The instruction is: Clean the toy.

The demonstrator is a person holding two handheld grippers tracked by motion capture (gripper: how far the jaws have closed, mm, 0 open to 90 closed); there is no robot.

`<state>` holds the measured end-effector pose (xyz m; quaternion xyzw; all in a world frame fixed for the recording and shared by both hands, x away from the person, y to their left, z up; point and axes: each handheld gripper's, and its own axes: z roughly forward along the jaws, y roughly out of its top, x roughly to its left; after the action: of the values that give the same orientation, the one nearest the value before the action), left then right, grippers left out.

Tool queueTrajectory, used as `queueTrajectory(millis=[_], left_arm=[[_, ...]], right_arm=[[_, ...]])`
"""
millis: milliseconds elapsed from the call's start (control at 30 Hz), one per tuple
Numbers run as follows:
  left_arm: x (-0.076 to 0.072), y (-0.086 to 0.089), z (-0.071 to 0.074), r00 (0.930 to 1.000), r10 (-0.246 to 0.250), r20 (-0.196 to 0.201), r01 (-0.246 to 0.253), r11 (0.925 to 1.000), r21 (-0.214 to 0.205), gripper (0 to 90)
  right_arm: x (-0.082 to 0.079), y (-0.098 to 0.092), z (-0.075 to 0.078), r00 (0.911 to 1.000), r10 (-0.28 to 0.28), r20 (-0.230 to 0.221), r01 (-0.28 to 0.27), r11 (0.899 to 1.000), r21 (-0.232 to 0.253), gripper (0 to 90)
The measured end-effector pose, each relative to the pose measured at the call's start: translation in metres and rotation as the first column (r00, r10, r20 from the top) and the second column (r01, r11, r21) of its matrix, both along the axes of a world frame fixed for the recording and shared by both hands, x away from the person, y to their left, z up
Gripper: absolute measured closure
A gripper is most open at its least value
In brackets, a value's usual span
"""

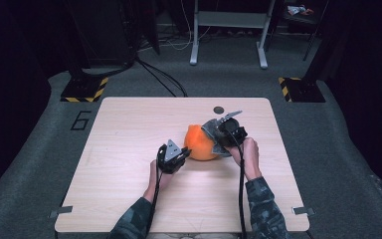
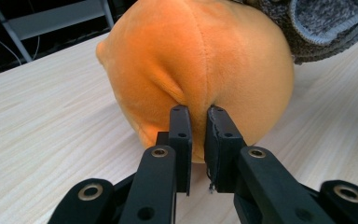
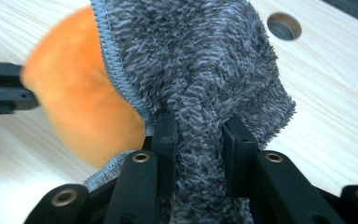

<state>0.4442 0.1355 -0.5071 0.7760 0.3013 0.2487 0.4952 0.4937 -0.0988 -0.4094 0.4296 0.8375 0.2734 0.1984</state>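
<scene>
The left gripper [image 2: 198,116], low in the centre of its own view, has its jaws pinched on a fold of an orange plush toy [image 2: 200,70]. The right gripper [image 3: 199,128] clamps its jaws on a grey fluffy cloth [image 3: 200,60] draped over the toy's side (the orange shows at that frame's left). In the high view, both sit mid-frame on the desk [image 1: 129,124]. The step in hand looks like wiping or uncovering; next, probably, steady the toy and draw the cloth across.

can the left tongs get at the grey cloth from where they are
Probably not directly: the left tongs are pinched on the orange plush, which sits between them and the cloth held by the right tongs.
</scene>
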Motion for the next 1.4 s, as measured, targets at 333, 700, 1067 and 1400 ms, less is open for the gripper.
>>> queueTrajectory(millis=[333, 700, 1067, 1400], left_arm=[[-0.003, -0.001, 0.0, 0.9999, -0.01, 0.008, 0.01, 0.9999, -0.007, 85.3], [-0.002, -0.002, -0.001, 0.9999, -0.014, 0.003, 0.014, 0.9999, 0.002, 86.4], [-0.002, -0.003, -0.002, 0.9998, -0.021, 0.004, 0.021, 0.9997, 0.009, 86.9], [-0.001, -0.003, -0.003, 0.9994, -0.035, 0.001, 0.035, 0.9993, 0.012, 86.9]], right_arm=[[-0.006, 0.026, 0.01, 0.997, 0.076, 0.015, -0.076, 0.997, 0.015, 70.0], [-0.001, 0.05, 0.017, 0.9925, 0.118, 0.03, -0.117, 0.992, -0.055, 69.7], [0.007, 0.041, 0.003, 0.9946, 0.089, -0.053, -0.093, 0.993, -0.068, 70.1], [0.01, -0.001, -0.018, 0.996, 0.002, -0.089, -0.004, 1.0, -0.031, 70.2]])
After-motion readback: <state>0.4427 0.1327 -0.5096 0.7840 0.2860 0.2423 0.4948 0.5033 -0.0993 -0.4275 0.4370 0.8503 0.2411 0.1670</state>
